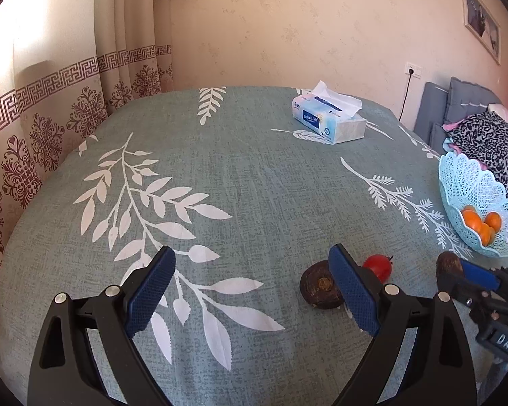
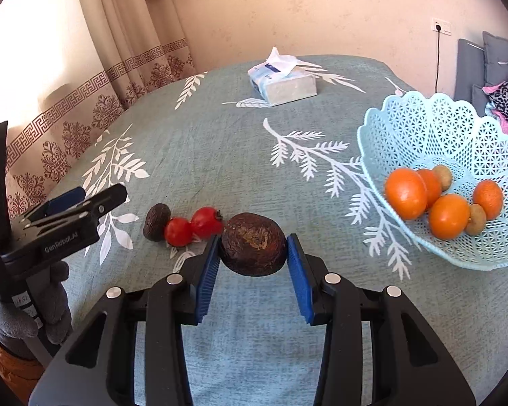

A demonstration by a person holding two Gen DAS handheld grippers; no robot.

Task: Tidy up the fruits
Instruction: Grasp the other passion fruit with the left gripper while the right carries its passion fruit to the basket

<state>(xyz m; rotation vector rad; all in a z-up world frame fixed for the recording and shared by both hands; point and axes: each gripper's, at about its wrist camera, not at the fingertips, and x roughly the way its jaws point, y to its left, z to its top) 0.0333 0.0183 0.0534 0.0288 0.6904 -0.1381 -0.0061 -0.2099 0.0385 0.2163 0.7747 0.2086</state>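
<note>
Dark fruit (image 2: pixel 253 249) sits pinched in my right claw (image 2: pixel 253 260) low over the tabletop (image 2: pixel 220 142); my left claw (image 1: pixel 250 291) hovers wide open, empty.

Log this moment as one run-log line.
right gripper: shut on dark brown fruit | left gripper: open, holds nothing | basket: oranges inside | tomatoes: on table

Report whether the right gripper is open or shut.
Shut on the dark brown fruit: both blue pads of the right gripper press its sides.
</note>
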